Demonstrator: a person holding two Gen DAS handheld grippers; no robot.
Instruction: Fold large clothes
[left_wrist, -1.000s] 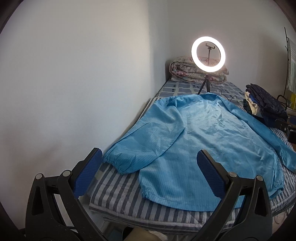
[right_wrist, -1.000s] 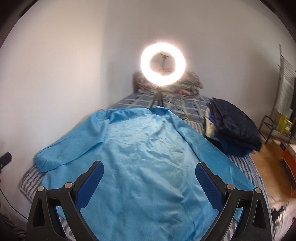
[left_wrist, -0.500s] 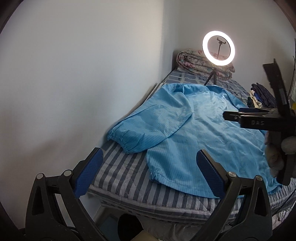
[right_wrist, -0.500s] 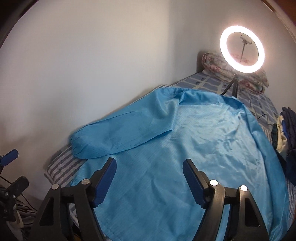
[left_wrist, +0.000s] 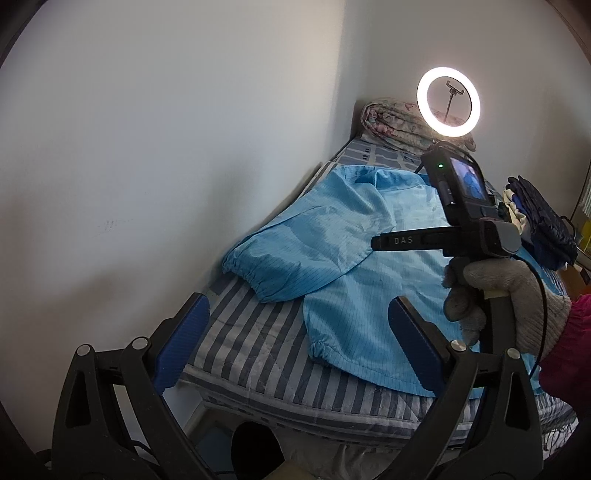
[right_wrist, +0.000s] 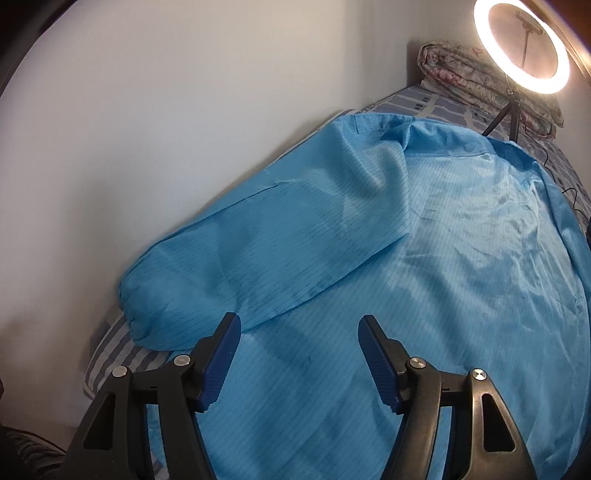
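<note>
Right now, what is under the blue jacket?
The blue jacket lies spread on a striped mattress cover, visible at the near end and along the wall. Whatever lies beneath the jacket's middle is covered and cannot be seen.

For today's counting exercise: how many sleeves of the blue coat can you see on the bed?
2. One sleeve lies along the wall side of the blue coat, its cuff towards the bed's foot. The other sleeve runs down the opposite edge, its cuff out of view.

Left wrist view sits off the bed's (left_wrist: 258, 354) near foot, facing its far end. Right wrist view hangs closer over the blue garment (right_wrist: 424, 295), tilted down. Both share garment and ring light (left_wrist: 448, 102).
</note>
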